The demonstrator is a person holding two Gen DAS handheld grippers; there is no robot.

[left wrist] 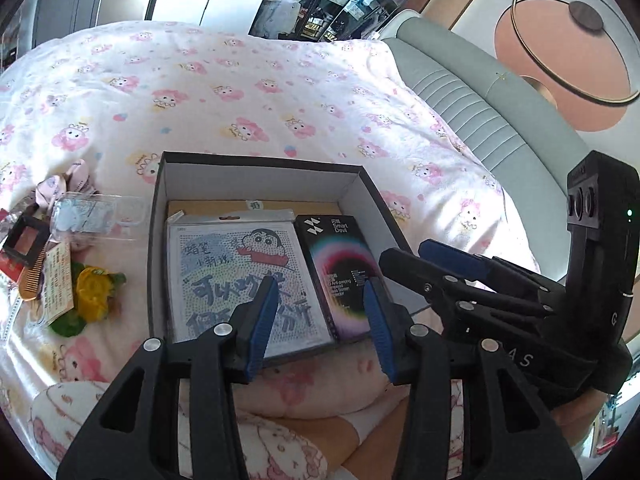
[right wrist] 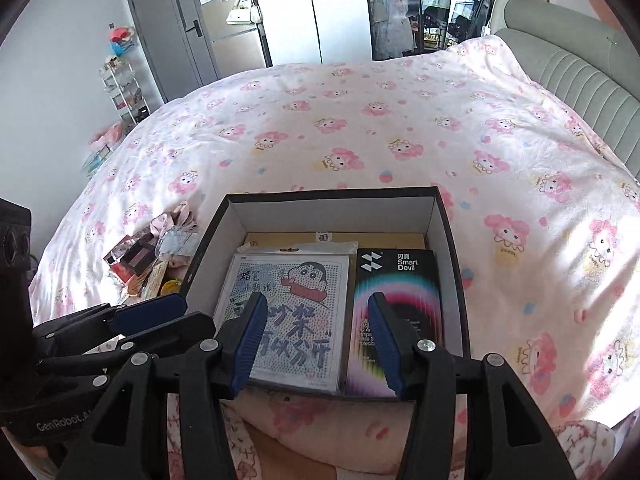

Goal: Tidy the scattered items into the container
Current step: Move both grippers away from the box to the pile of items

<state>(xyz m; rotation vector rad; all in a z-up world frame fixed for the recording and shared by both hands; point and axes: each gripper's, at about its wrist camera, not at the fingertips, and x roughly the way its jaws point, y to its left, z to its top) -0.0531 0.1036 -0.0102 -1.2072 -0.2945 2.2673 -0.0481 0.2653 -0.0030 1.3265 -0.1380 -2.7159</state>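
A black box point(left wrist: 260, 159) point(right wrist: 332, 193) with a white inside lies open on the bed. In it lie a cartoon bead-art pack point(left wrist: 244, 276) point(right wrist: 296, 300) and a black Smart Devil package point(left wrist: 340, 264) point(right wrist: 400, 280), side by side. Left of the box is a pile of loose items: a clear phone case point(left wrist: 96, 216), a pink scrunchie point(left wrist: 60, 188), a black-framed compact point(left wrist: 24, 236), a comb point(left wrist: 32, 280) and a yellow-green wrapped item point(left wrist: 94, 292). My left gripper point(left wrist: 322, 284) point(right wrist: 198, 312) and right gripper point(right wrist: 317, 300) point(left wrist: 404, 252) hover over the box's near edge, both open and empty.
The bed carries a white quilt with pink cartoon figures point(right wrist: 360, 128). A grey padded headboard point(left wrist: 480, 112) runs along the right. A person's patterned pyjama legs point(left wrist: 280, 452) are at the bottom. A wire shelf point(right wrist: 124, 88) and wardrobe point(right wrist: 176, 40) stand beyond the bed.
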